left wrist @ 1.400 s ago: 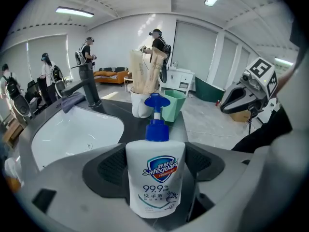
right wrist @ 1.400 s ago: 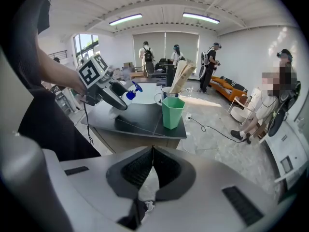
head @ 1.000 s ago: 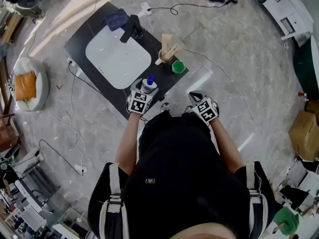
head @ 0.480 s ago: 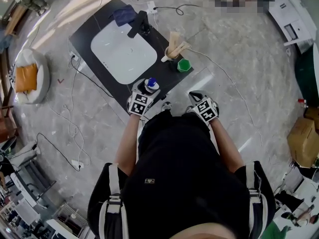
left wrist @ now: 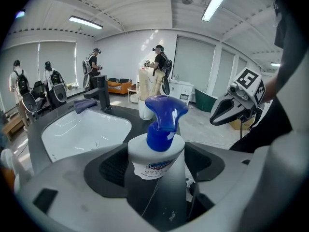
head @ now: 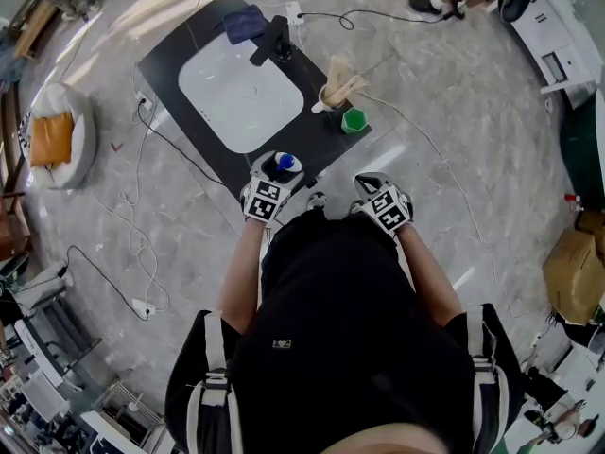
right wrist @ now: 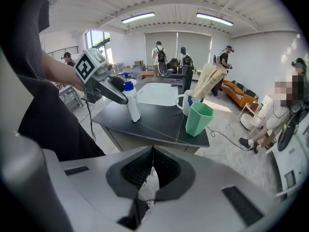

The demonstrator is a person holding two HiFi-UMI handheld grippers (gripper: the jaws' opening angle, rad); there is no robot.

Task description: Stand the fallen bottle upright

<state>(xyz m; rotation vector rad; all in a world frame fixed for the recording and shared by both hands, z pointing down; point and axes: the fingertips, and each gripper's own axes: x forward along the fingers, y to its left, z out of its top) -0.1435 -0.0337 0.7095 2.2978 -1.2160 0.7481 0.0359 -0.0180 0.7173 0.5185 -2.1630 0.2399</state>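
1. The left tool point(head: 280, 171) is clenched on the white bottle point(left wrist: 155, 154), one jaw on each side of its body, just below the blue spray head point(left wrist: 164, 117).
2. The bottle stands upright at the near corner of the black table point(head: 170, 60) (in the right gripper view its base looks set on the top).
3. The right tool point(right wrist: 152, 154) hangs off the table's near edge, apart from the bottle, its jaws pressed together on nothing.
4. Near the table's right edge a green cup point(head: 354, 120) sits just beside a white mug point(head: 326, 98) of tan sticks.
5. The white basin point(head: 241, 88) fills the table's middle, with a dark faucet point(head: 274, 41) and a blue cloth point(head: 244, 22) at its far side.
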